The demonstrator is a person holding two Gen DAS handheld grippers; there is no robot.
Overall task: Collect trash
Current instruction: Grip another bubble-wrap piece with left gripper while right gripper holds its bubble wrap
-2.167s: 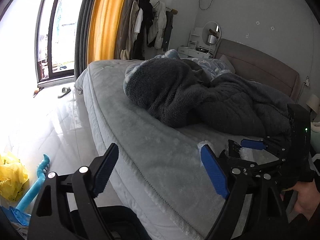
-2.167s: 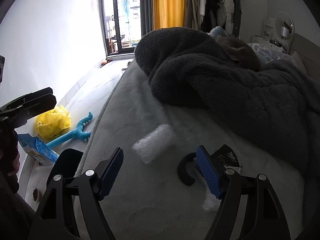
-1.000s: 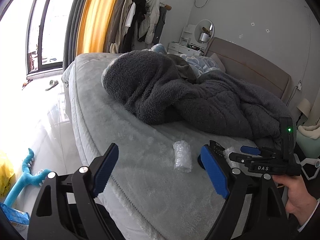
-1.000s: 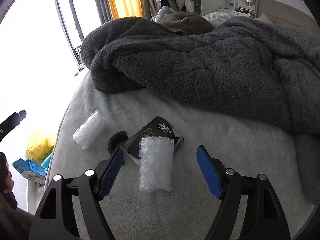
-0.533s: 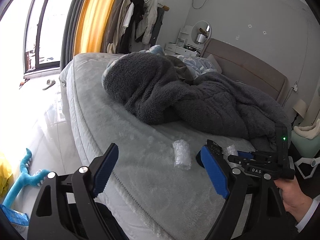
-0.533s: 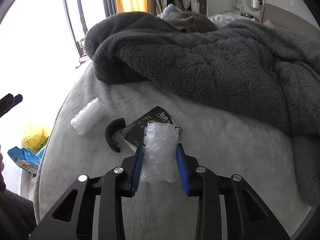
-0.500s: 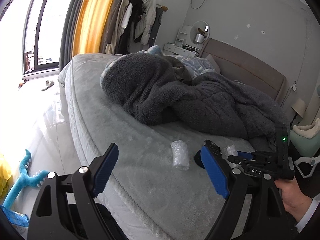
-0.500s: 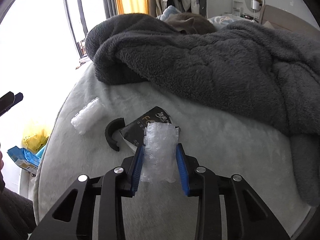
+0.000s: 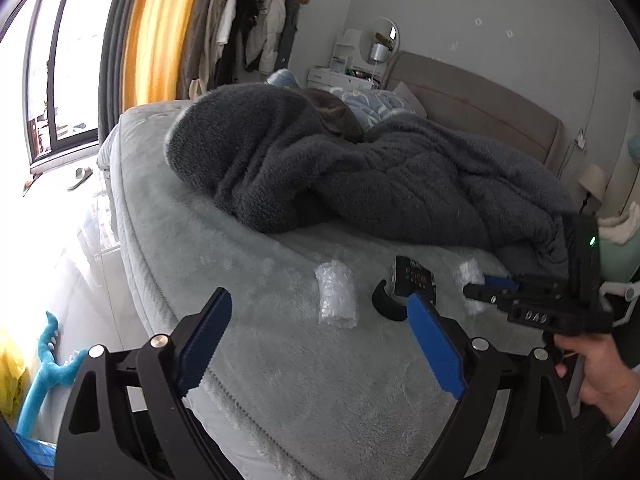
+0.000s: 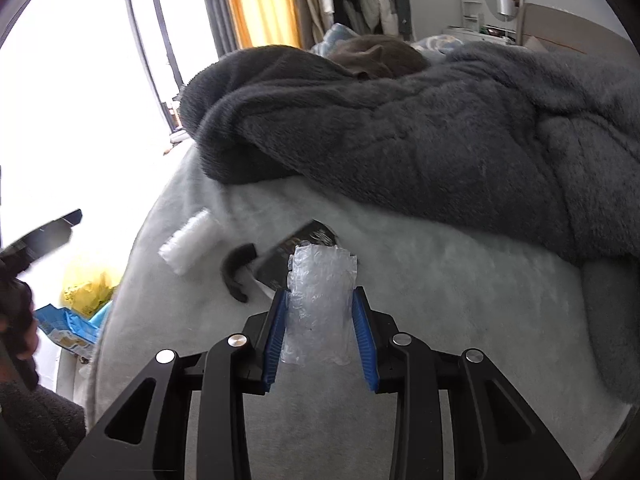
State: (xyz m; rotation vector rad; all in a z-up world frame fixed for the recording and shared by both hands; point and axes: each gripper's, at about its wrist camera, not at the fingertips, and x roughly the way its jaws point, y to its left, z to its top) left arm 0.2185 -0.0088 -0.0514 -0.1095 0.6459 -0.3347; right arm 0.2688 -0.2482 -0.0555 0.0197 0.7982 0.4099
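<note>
Pinching crinkly bubble-wrap roll (image 10: 320, 300), right tongs (image 10: 320, 332)

You see a clear, bubble-patterned plastic wrap piece (image 10: 320, 304) between blue ribbed pads (image 10: 276, 334) on black arms. Behind it on the pale grey-green plush bedspread (image 10: 440, 300) lie a black packet with pale lettering (image 10: 296, 254), a black curved piece (image 10: 236, 270) and a second whitish bubble-wrap roll (image 10: 190, 240). Above them spreads a charcoal fleece blanket (image 10: 400, 140). Left of the bedspread, a yellow bag (image 10: 84, 288) and blue packet (image 10: 68, 326).
</note>
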